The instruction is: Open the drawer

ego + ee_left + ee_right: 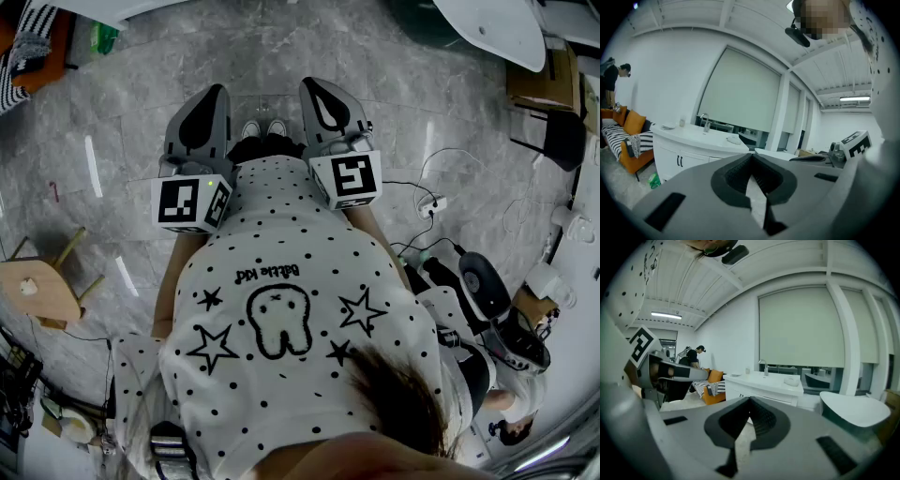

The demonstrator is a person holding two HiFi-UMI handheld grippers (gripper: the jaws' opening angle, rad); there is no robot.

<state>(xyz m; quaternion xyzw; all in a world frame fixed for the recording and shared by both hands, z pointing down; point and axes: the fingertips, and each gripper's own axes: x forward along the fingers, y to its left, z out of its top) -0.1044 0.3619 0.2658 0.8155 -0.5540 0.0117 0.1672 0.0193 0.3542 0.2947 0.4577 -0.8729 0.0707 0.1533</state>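
Note:
I stand on a grey marble floor (122,112) and hold both grippers out level in front of my dotted shirt. My left gripper (214,94) is shut with nothing between its jaws, and its tips (752,156) meet in the left gripper view. Beside it, my right gripper (317,88) is shut and empty too, tips together (750,401). Some way off stands a white cabinet (689,154) with a sink tap (706,121) on top and two dark handles (679,161) on its front. The same cabinet (761,386) shows in the right gripper view. I cannot make out a drawer front.
An orange sofa (629,136) with a striped throw stands left of the cabinet, and a person (613,82) is beside it. A white tub (855,411) lies to the right. A wooden stool (42,286), cables (427,202) and equipment sit on the floor around me.

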